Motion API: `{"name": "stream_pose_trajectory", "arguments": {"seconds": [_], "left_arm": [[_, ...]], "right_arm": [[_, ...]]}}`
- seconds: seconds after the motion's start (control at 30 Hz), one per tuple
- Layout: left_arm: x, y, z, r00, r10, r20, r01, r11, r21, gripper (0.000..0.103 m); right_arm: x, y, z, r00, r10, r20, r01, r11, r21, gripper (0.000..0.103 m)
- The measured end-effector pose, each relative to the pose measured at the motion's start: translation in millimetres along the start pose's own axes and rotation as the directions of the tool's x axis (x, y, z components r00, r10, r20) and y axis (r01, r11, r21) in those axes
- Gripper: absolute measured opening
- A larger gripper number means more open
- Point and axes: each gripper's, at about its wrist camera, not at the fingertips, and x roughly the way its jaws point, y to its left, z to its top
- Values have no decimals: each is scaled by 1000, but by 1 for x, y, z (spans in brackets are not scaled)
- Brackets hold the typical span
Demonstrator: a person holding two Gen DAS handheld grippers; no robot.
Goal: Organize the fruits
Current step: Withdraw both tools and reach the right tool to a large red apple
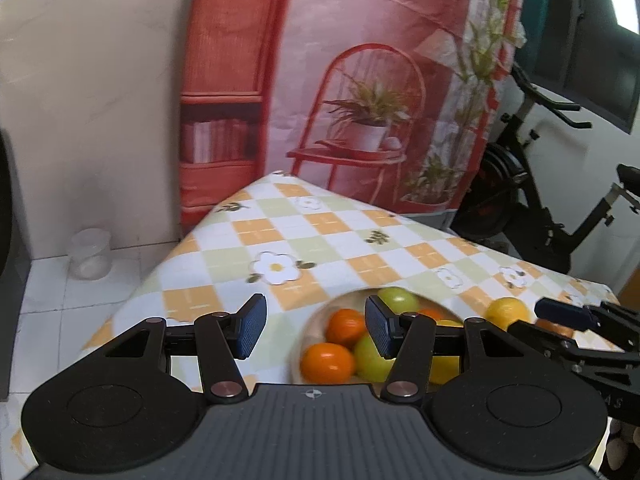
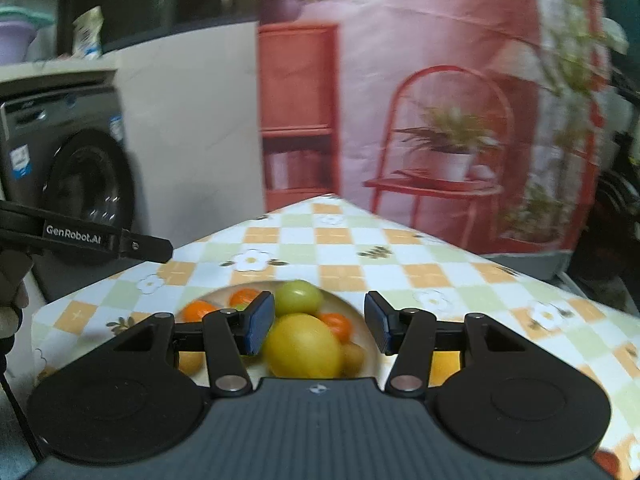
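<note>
1. two blue pads of the left gripper (image 1: 316,326) stand apart with nothing between them; the bowl (image 1: 316,320) of oranges (image 1: 327,362) and green fruit (image 1: 398,299) lies just beyond its right pad.
2. right gripper (image 2: 319,322) is open too; a yellow fruit (image 2: 303,346) sits between its pads, seemingly untouched, though blurred.

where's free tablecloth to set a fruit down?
Free: the checked tablecloth beyond the bowl, out to the table's far corner, and the strip on the bowl's left, under the open left gripper. Crowded: the bowl, piled with fruit, and its right side, where a yellow fruit lies by the right gripper.
</note>
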Motion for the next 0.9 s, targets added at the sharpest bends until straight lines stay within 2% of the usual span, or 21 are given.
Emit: {"name": "stream_pose_trajectory", "arguments": {"seconds": [0.17, 0.43, 0.7, 0.9], "left_arm": [[2, -30, -4, 999, -36, -4, 37, 998, 52, 57], [2, -62, -19, 998, -70, -3, 70, 995, 74, 57], [0, -85, -34, 996, -87, 17, 85, 991, 106, 57], [2, -93, -41, 996, -93, 16, 90, 988, 123, 57]], "right_arm": [[-30, -22, -16, 998, -67, 22, 66, 997, 37, 53], [-69, -50, -47, 988, -153, 32, 149, 983, 110, 53], [-102, -68, -71, 957, -278, 78, 265, 954, 142, 59], [-113, -85, -86, 945, -317, 75, 299, 935, 191, 60]]}}
